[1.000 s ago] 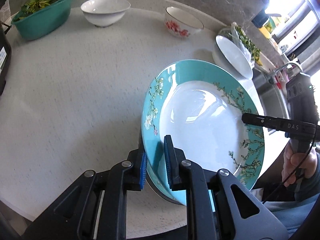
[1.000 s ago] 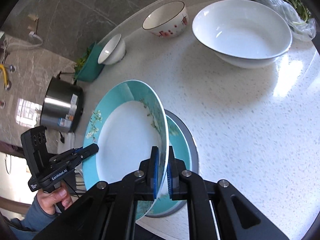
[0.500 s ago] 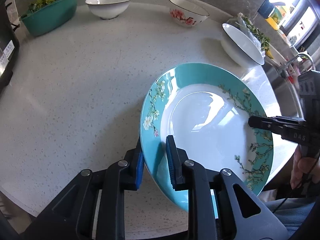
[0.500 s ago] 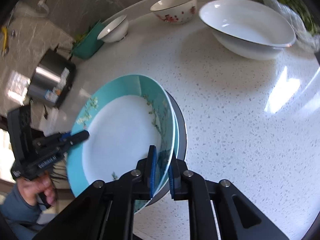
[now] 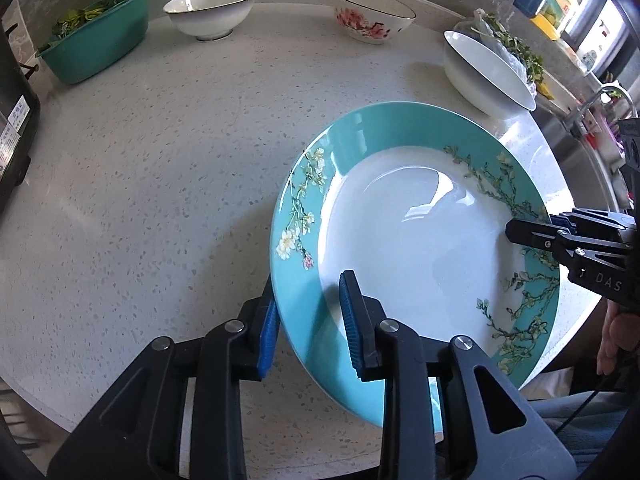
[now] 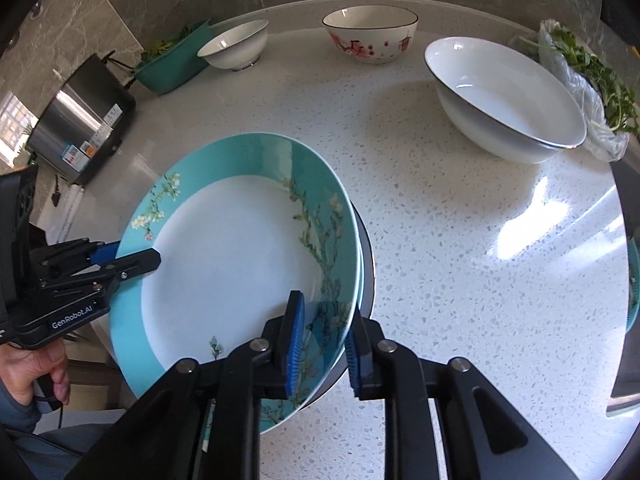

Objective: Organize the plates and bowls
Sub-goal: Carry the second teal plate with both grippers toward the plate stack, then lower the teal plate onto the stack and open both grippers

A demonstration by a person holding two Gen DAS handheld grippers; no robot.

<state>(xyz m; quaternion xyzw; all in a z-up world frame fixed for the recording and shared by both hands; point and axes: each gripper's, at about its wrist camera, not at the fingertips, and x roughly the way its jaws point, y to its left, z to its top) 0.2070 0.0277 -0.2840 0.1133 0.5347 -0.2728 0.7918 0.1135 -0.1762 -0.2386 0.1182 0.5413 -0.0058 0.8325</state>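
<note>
A teal-rimmed plate with blossom branches (image 5: 404,240) (image 6: 224,264) lies on a stack: another teal plate and a dark plate show under its right edge (image 6: 366,264). My left gripper (image 5: 310,320) is open, its pads straddling the plate's near rim without pressing it. My right gripper (image 6: 324,340) is open too, jaws either side of the opposite rim. A large white bowl (image 5: 486,72) (image 6: 508,96), a red-flowered bowl (image 5: 372,14) (image 6: 370,34) and a small white bowl (image 5: 210,10) (image 6: 236,44) stand at the back.
A teal basin of greens (image 5: 94,34) (image 6: 176,60) is at the back left, a steel cooker (image 6: 80,116) beside it. A bag of greens (image 6: 588,80) lies behind the large bowl. The speckled counter (image 5: 160,160) ends in a rounded edge near me.
Both grippers have opened on the plate's rim. The plate has come down from a tilted hold to lie flat on the stack.
</note>
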